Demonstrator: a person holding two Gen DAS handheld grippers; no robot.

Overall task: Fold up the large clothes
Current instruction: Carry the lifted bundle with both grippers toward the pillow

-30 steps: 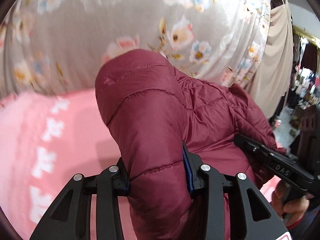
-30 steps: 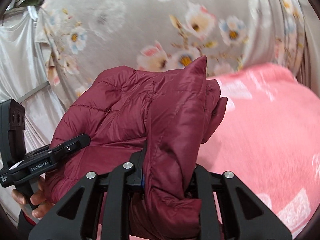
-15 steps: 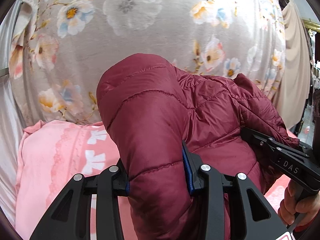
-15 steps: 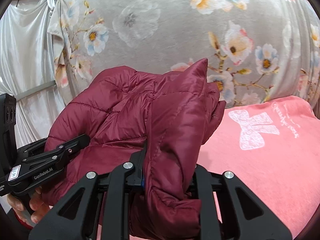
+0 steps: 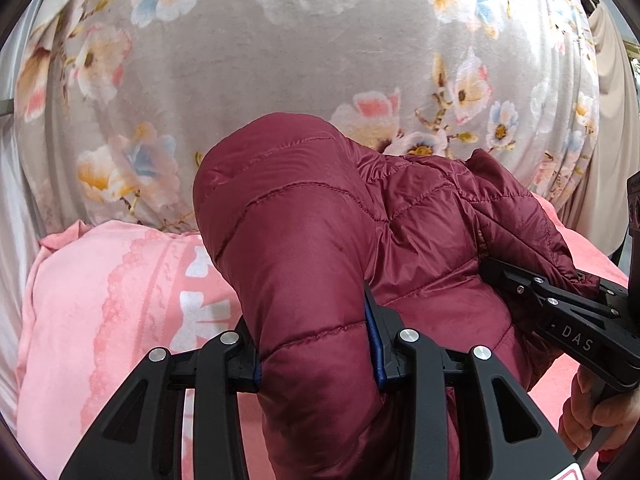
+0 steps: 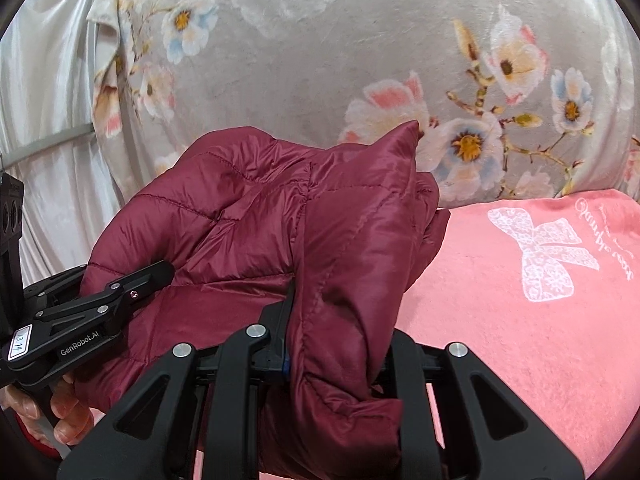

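Both claws carried forward, left claw (image 5: pixel 316 344) and right claw (image 6: pixel 334 344) clamping jacket (image 5: pixel 400 220), spanning crosswise.

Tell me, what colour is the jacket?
Dark red jacket, quilted; clearest in the left wrist view.

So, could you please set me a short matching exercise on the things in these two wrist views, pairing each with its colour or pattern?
Things:
1. quilted jacket
2. blanket under the jacket
3. hanging cloth behind
4. left gripper

Descriptions:
A. grey with flowers
B. black, clamped on a fold
C. dark red
D. pink with a white bow

Pairs: 1-C, 2-D, 3-A, 4-B
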